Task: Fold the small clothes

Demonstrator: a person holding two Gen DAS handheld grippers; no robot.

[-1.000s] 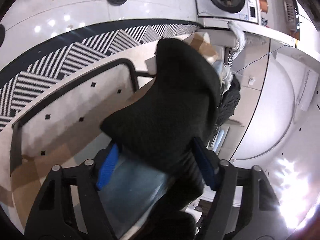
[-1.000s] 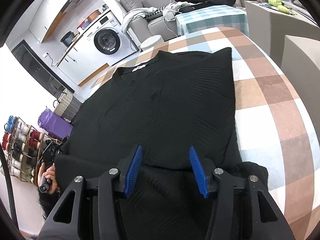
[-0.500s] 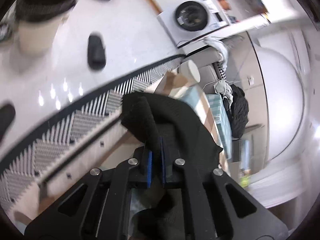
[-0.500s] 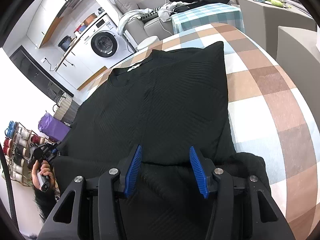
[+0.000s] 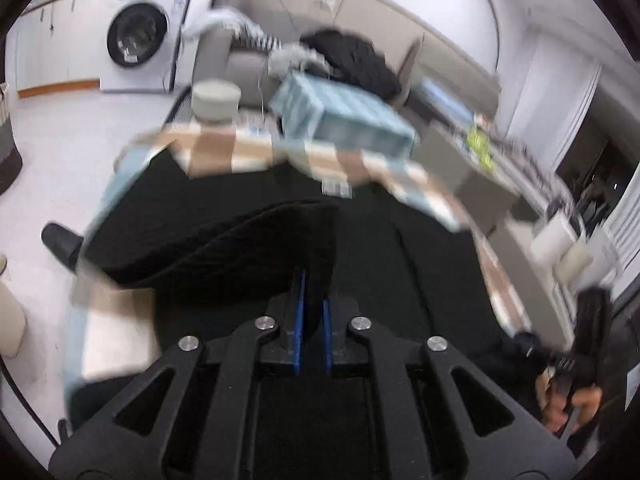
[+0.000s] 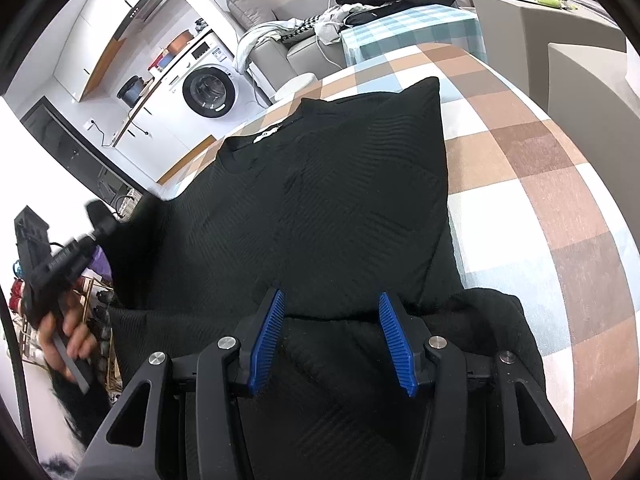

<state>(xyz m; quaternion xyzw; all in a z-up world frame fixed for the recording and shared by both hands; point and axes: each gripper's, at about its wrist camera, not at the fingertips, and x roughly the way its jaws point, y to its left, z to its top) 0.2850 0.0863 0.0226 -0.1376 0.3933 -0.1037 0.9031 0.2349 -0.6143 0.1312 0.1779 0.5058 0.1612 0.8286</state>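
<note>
Left gripper [image 5: 311, 312]: fingers pinching a raised fold of the black sweater [image 6: 320, 208].
Right gripper [image 6: 334, 340]: fingers spread — above the hem.
Sweater: flat on the checked cloth [image 6: 540, 184] — collar at 11 o'clock.
Washing machine [image 6: 210, 88]: far, 10 o'clock.

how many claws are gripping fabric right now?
1. The left claw is pinched shut on a fold of the black sweater. The right claw hangs open above its hem.
</note>
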